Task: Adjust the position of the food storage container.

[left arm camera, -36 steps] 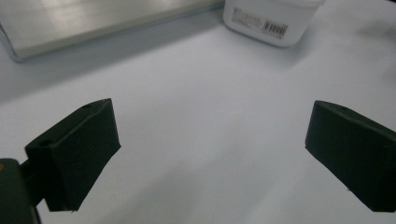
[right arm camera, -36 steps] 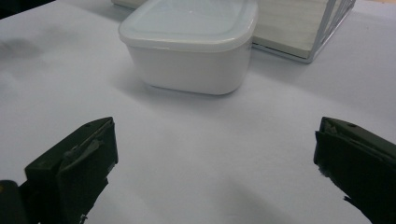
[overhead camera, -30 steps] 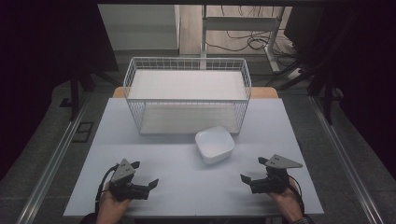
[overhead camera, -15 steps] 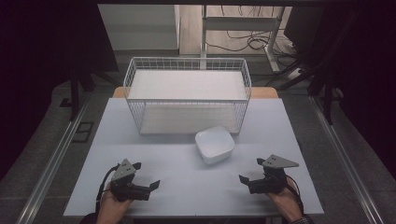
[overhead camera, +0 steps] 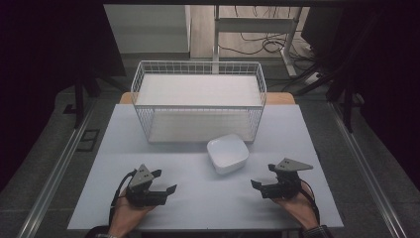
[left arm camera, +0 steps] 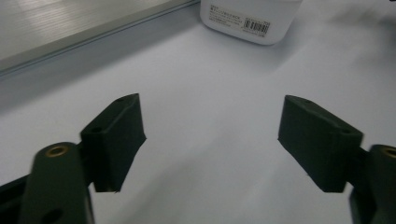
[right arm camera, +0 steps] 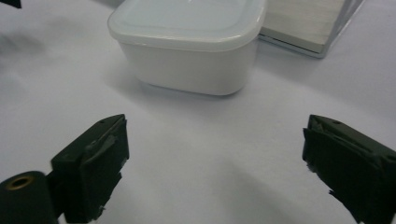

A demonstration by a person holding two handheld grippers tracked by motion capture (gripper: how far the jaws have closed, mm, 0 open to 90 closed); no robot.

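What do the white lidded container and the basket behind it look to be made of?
The container looks like white plastic, smooth and slightly glossy: soft highlights, rounded moulded corners, a thin translucent-looking lid rim, and a barcode sticker on one side. The basket looks like white-coated metal wire: a thin, regular see-through grid. What its coating is cannot be told.

There is one white table. On it stands one wire basket, white, with one flat white board inside it. There is one white container with a lid, and it carries one barcode label on its side. There are two grippers, the left gripper and the right gripper, each with two black jaws, and two hands hold them.
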